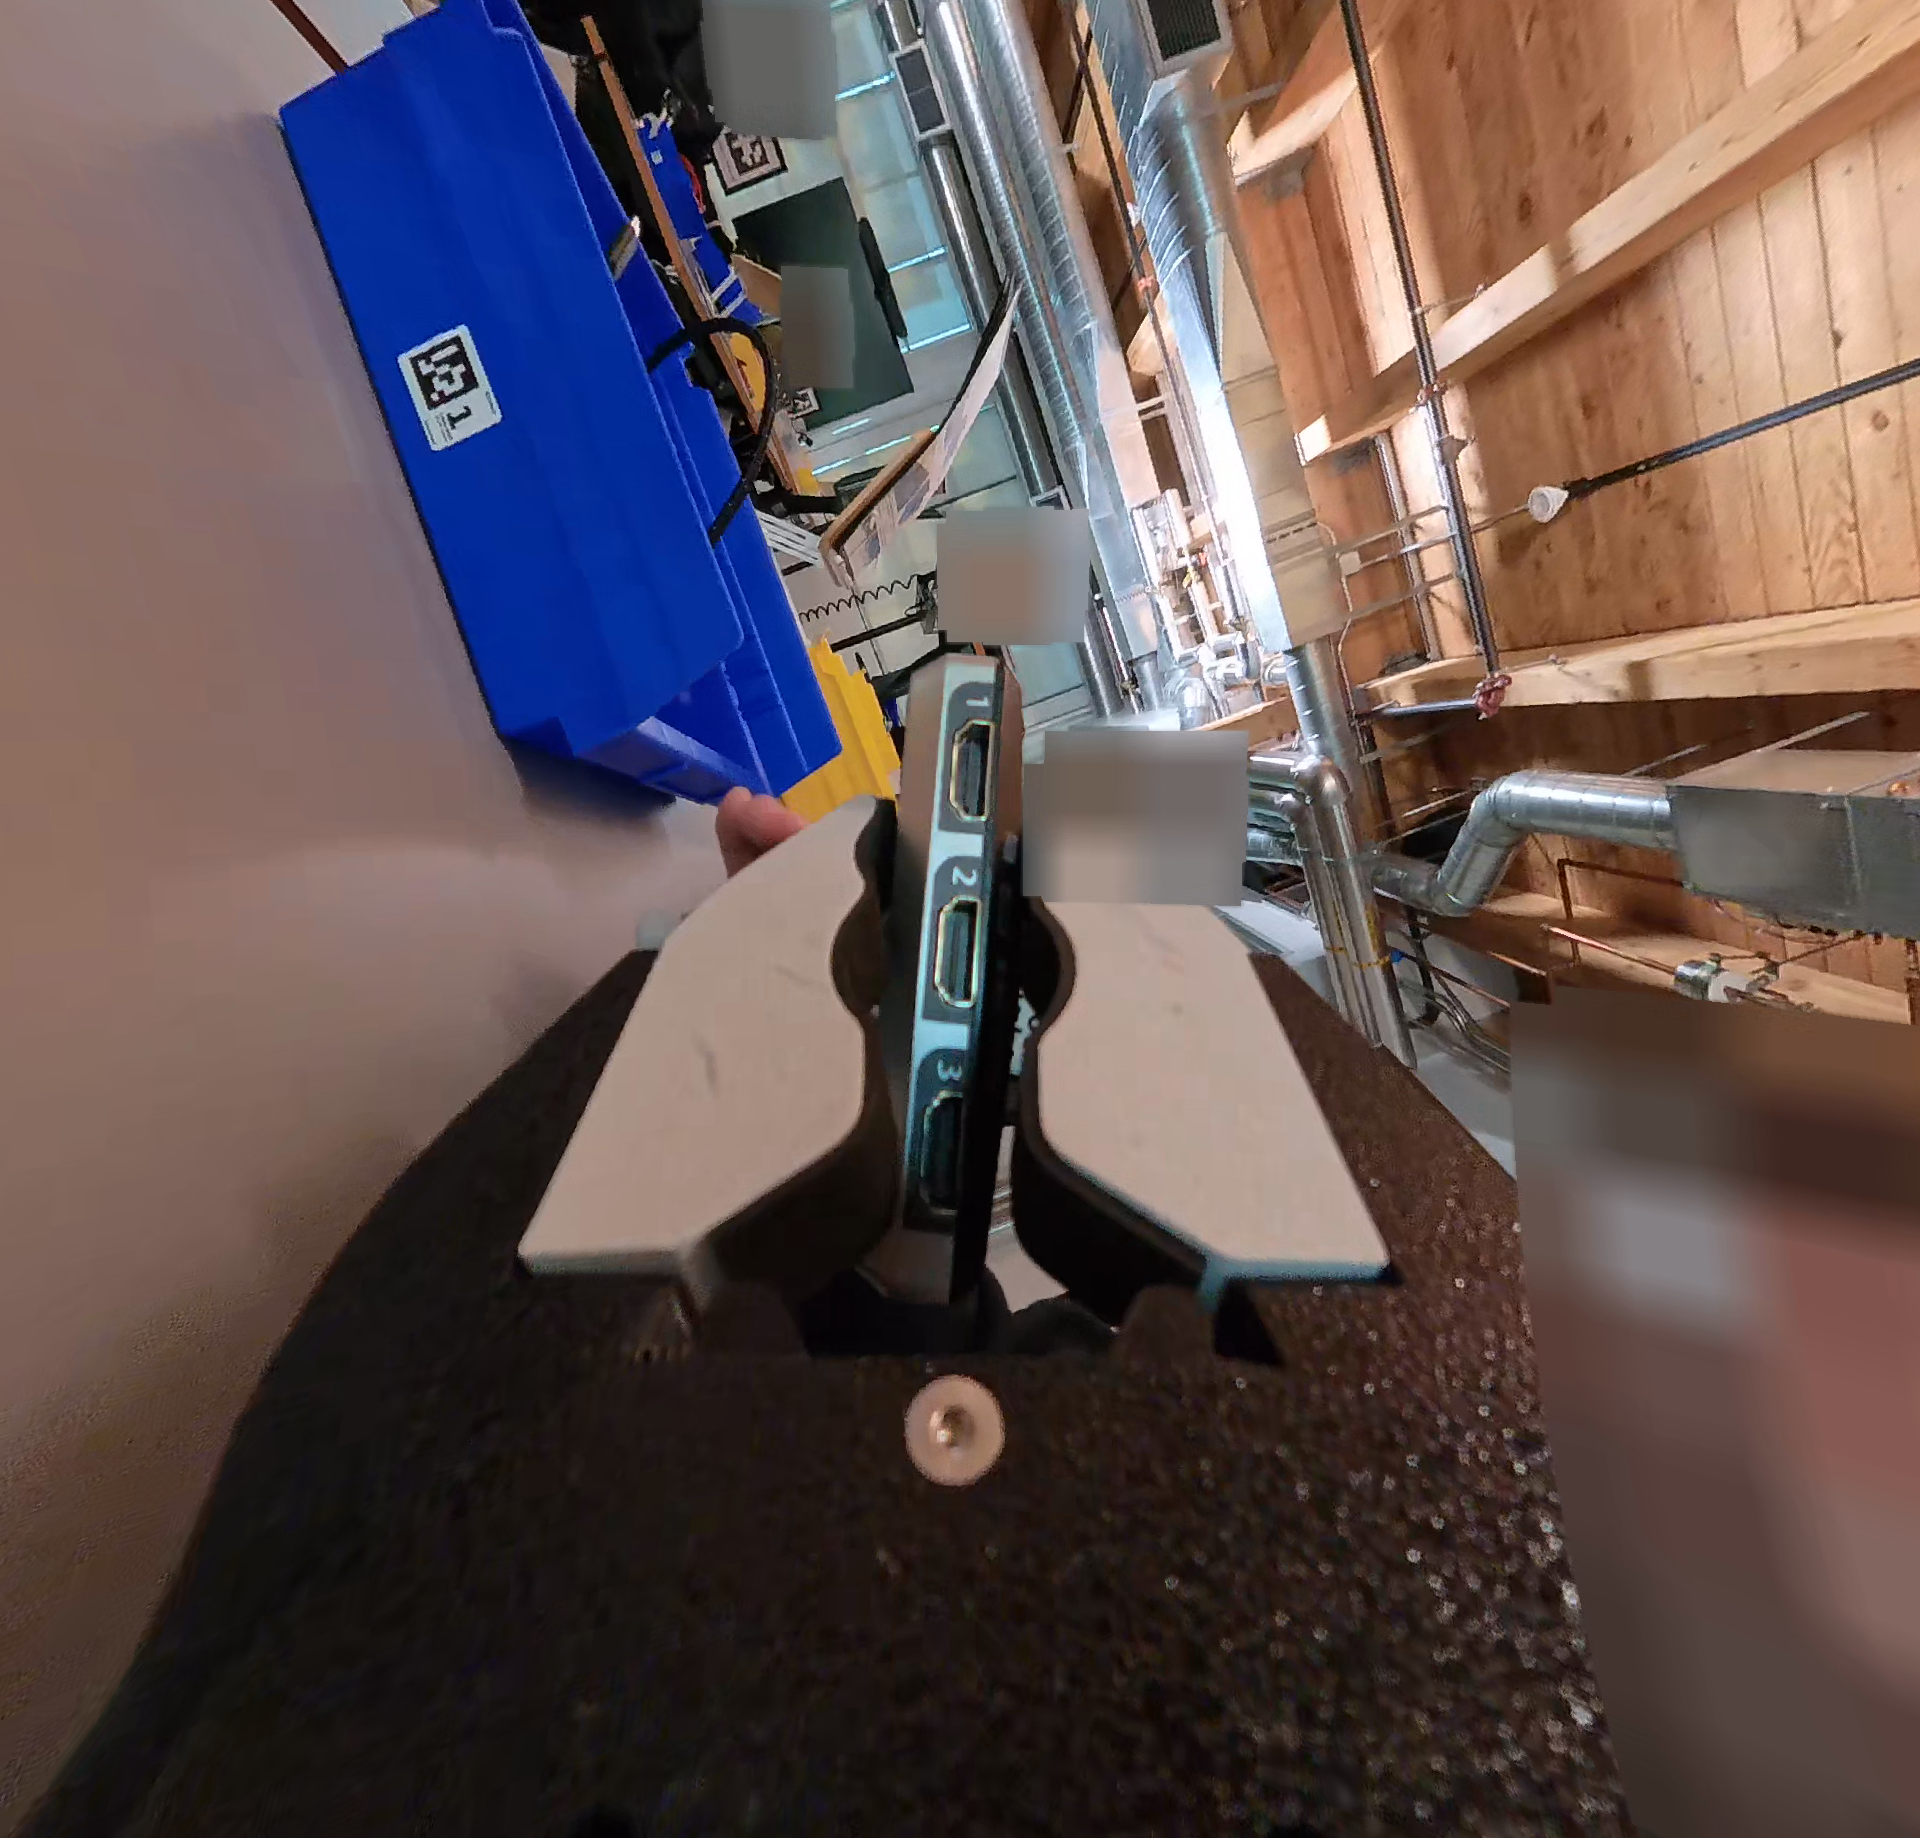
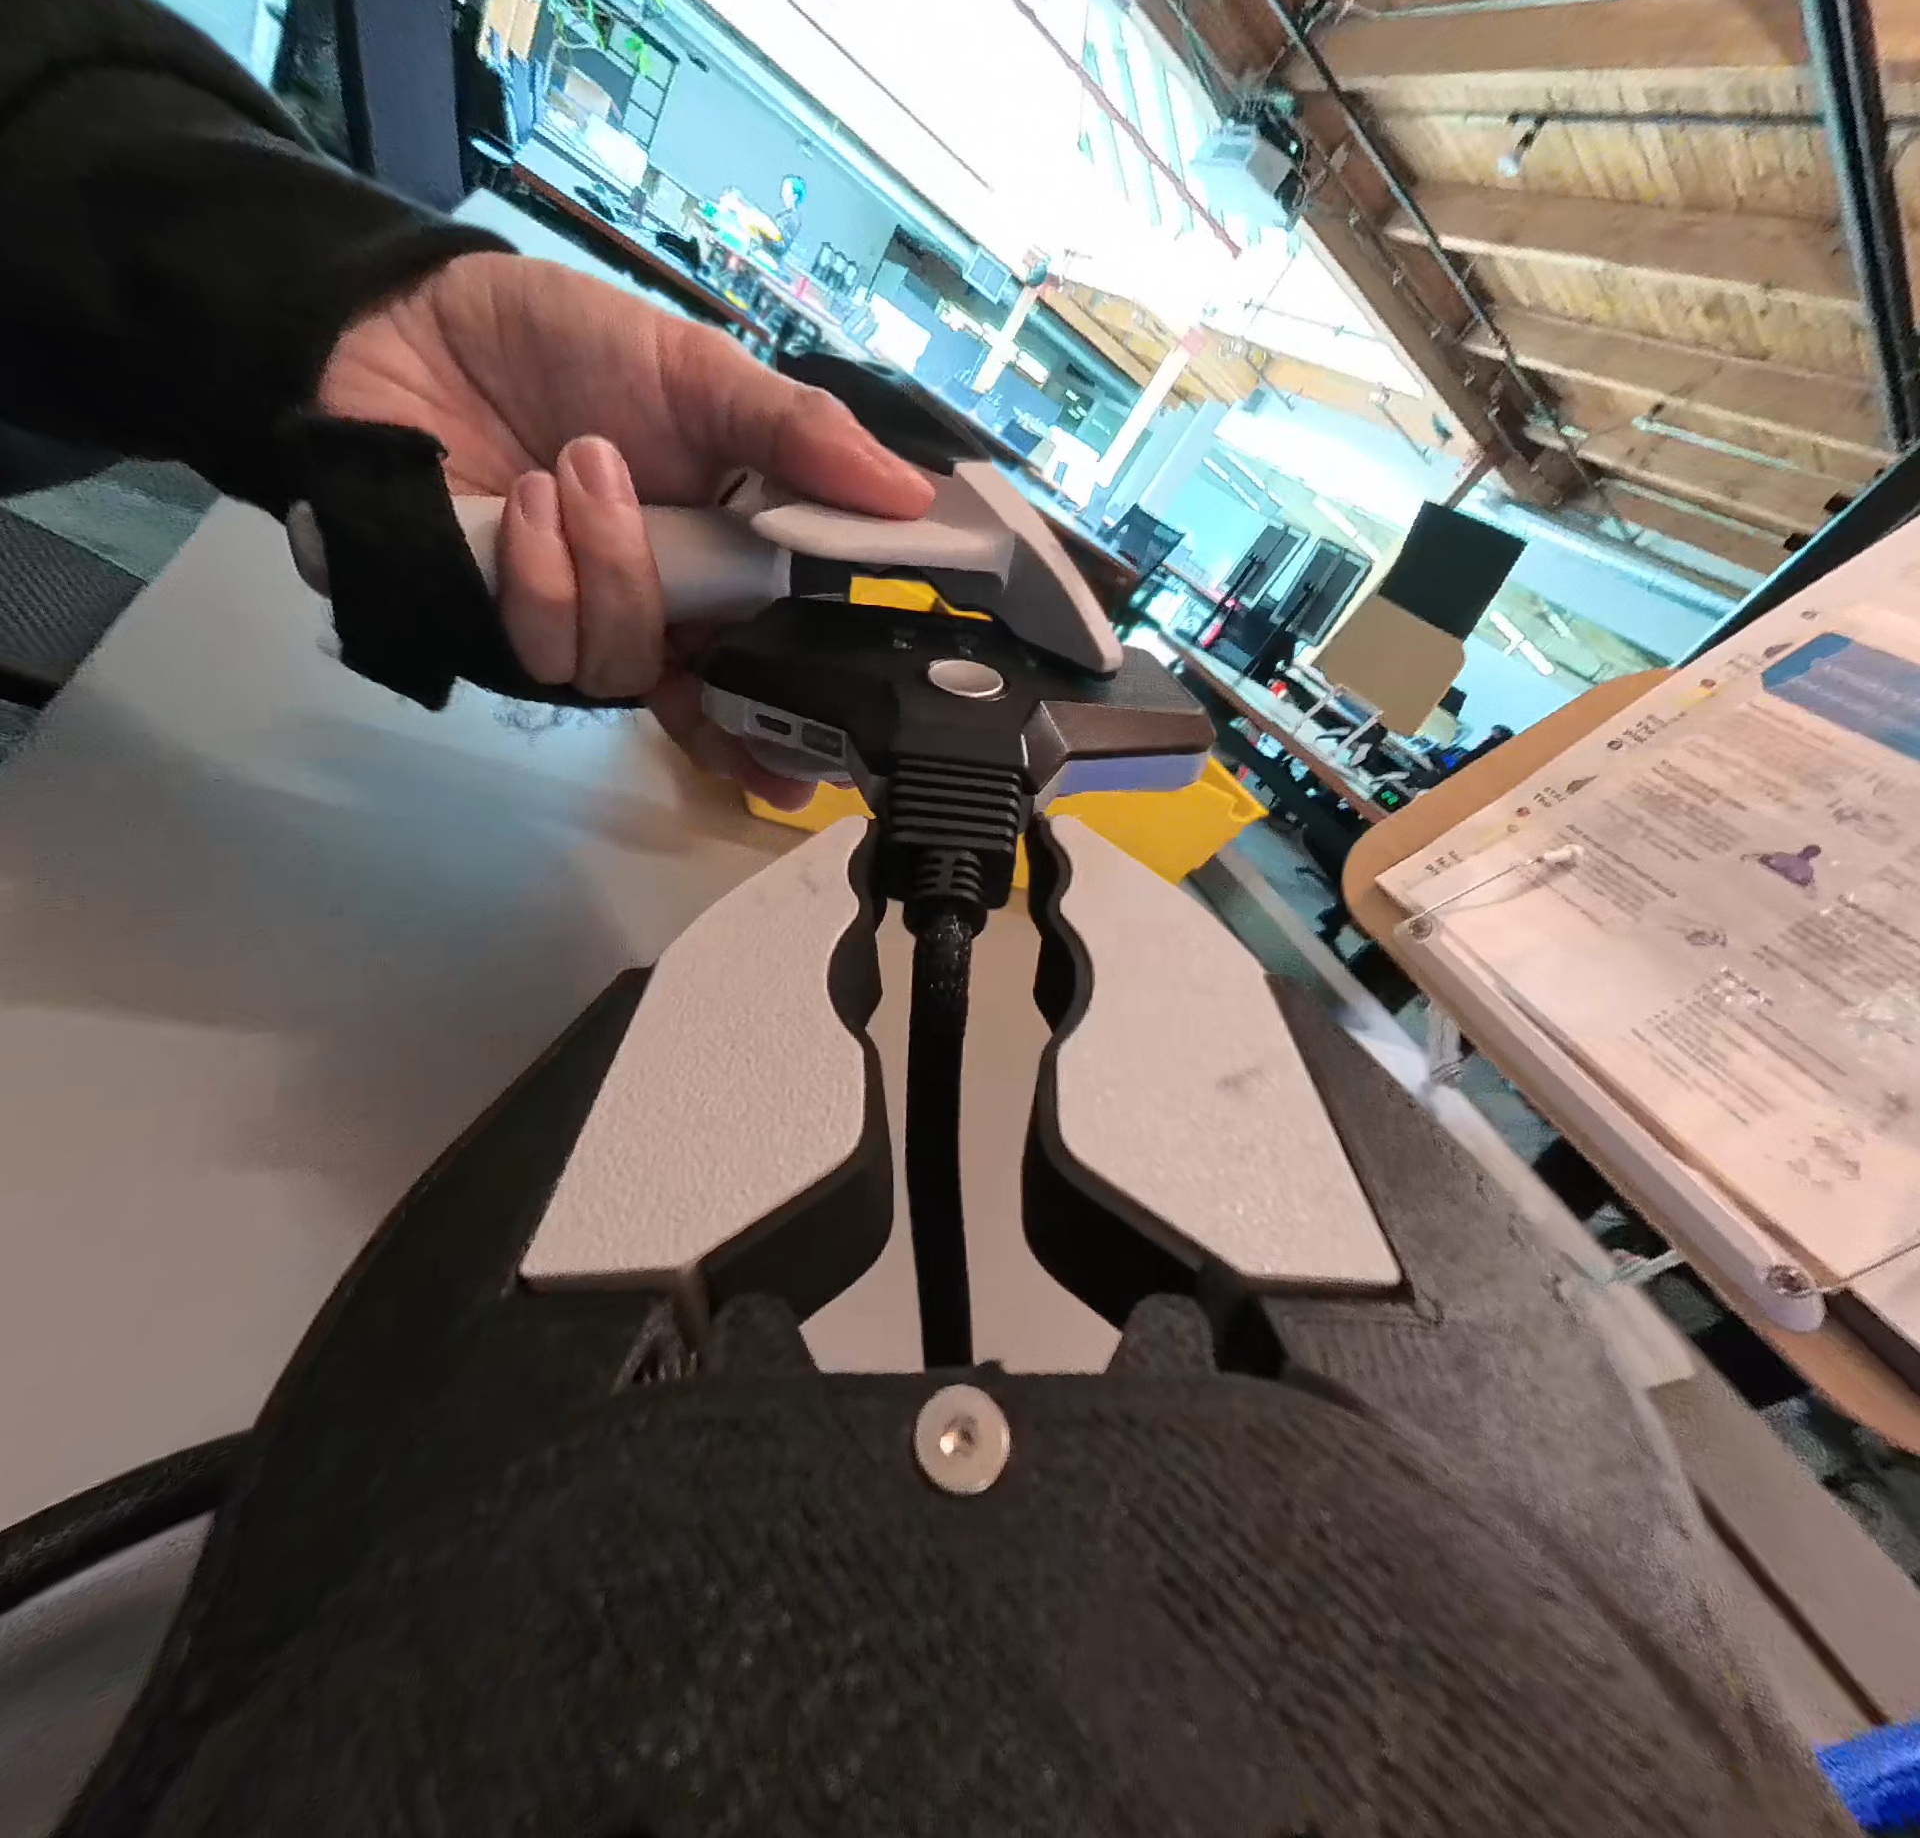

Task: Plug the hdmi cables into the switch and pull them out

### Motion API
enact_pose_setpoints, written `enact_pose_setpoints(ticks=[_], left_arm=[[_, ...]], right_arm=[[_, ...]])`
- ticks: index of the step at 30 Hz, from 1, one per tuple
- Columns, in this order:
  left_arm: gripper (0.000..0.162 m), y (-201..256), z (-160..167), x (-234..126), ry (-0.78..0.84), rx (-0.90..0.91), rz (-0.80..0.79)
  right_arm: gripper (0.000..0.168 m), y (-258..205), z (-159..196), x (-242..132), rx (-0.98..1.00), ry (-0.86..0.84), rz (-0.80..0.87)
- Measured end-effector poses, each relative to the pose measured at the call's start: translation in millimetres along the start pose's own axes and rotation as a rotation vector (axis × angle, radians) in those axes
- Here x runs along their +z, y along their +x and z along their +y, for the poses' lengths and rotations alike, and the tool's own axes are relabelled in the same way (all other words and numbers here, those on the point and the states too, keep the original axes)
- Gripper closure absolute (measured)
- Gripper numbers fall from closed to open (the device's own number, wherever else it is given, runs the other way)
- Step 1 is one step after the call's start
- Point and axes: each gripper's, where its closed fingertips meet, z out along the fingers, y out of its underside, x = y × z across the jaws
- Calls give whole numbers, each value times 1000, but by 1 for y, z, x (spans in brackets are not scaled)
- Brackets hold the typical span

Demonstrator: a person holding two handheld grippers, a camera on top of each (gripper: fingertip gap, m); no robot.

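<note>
My left gripper (image 1: 951, 874) is shut on the dark HDMI switch (image 1: 961, 967), which stands on edge between the fingers. Its three numbered ports face the camera and are empty. In the right wrist view a hand (image 2: 582, 417) holds that gripper (image 2: 1132, 708) with the switch (image 2: 831, 676) lying flat in it. My right gripper (image 2: 951, 853) is shut on the black ribbed HDMI plug (image 2: 951, 812). The plug's front butts against the switch's near edge and no metal tip shows. The black cable (image 2: 935, 1113) runs back between my fingers.
A blue bin (image 1: 499, 386) with a square marker sits on the white table (image 1: 156, 645), and a yellow bin (image 2: 1174, 822) lies beyond the switch. A wooden board with printed sheets (image 2: 1714, 905) stands close on the right.
</note>
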Motion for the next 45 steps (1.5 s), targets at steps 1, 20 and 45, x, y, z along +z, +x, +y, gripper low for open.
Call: enact_pose_setpoints(ticks=[1, 20, 45], left_arm=[[141, -2, 1, 0, -16, 23, -3], [100, 16, 17, -13, -702, 2723, -636], [135, 3, 8, 3, -231, 2636, -785]], right_arm=[[143, 0, 2, -1, 30, -4, -19], [146, -9, -7, -26, 533, 137, -358], [138, 11, -8, -28, 533, 287, -169]])
